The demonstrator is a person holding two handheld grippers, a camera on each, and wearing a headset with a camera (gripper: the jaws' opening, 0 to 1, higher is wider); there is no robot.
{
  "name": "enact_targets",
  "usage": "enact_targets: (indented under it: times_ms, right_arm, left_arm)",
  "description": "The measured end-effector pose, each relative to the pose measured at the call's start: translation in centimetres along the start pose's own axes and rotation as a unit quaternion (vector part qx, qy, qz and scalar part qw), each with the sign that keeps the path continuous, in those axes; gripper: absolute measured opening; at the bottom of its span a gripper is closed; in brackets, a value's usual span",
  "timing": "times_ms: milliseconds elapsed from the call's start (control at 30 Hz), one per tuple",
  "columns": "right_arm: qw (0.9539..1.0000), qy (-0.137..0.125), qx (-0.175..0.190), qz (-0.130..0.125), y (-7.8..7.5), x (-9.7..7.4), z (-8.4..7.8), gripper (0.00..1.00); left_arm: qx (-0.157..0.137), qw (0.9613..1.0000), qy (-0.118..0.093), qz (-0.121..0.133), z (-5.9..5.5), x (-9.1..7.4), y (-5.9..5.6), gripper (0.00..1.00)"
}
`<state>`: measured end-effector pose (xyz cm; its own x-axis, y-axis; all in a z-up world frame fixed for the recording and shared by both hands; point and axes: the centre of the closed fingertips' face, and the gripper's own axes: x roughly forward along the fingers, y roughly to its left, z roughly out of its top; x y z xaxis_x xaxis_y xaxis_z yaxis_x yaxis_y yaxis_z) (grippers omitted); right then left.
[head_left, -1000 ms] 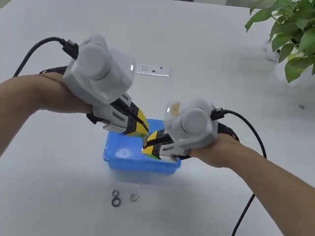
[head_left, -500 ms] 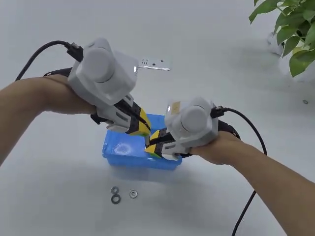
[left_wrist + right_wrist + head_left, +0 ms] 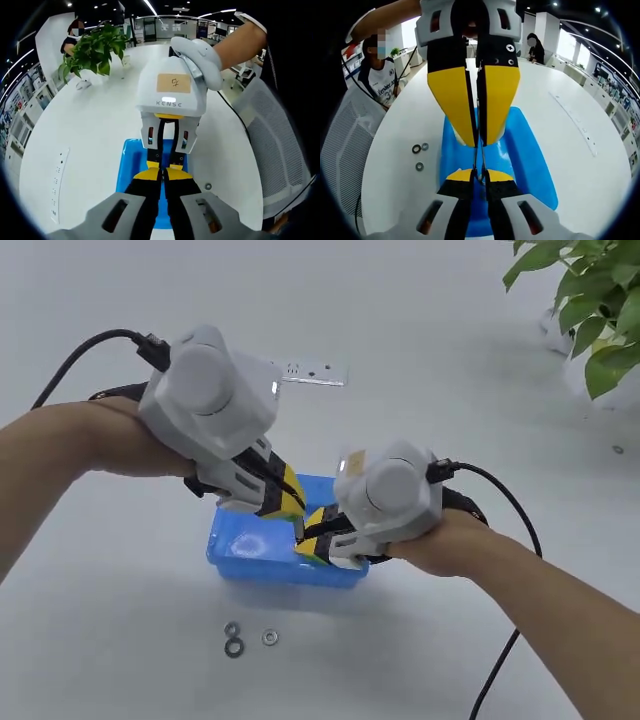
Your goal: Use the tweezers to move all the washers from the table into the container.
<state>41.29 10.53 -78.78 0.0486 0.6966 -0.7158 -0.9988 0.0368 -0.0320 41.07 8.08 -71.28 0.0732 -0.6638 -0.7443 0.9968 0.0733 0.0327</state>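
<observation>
The left gripper [image 3: 285,502] and right gripper [image 3: 308,545] have barely moved and still meet tip to tip. Nearest, three washers [image 3: 240,638] lie on the white table [image 3: 100,640], just near of the blue container [image 3: 235,565]. Above the container, both grippers have their jaws closed on the thin tweezers [image 3: 479,157] that span between them. Farther off lies a power strip [image 3: 310,371], and a plant [image 3: 590,310] stands at the far right.

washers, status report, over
Left gripper and right gripper both shut on tweezers over blue container. Three washers on table beside container. Nothing in the way.
</observation>
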Motion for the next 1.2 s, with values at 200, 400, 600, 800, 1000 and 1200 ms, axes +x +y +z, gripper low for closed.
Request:
enact_targets:
  times_ms: [200,400,600,800,1000,1200]
  right_arm:
    - [1.0,-0.003,-0.002,-0.004,0.0,-0.4,0.3,0.11]
    - [0.9999,-0.008,-0.003,-0.009,0.0,-1.0,0.8,0.11]
    - [0.9997,-0.013,-0.007,-0.017,0.1,-1.7,1.6,0.11]
    - [0.9994,-0.019,-0.013,-0.025,0.5,-2.5,2.5,0.11]
    - [0.999,-0.025,-0.018,-0.031,1.0,-3.3,3.3,0.11]
    - [0.9987,-0.028,-0.024,-0.035,1.7,-3.8,3.9,0.11]
  left_arm:
    - [0.003,1.0,-0.001,0.003,0.3,-0.3,-0.1,0.06]
    - [0.008,0.9999,-0.002,0.006,0.9,-0.9,-0.3,0.06]
    - [0.015,0.9998,-0.002,0.013,1.6,-1.6,-0.5,0.06]
    - [0.023,0.9996,0.0,0.017,2.5,-2.6,-1.0,0.06]
    - [0.03,0.9993,0.001,0.021,3.1,-3.4,-1.7,0.06]
    - [0.034,0.9991,0.003,0.027,3.5,-4.0,-2.4,0.06]
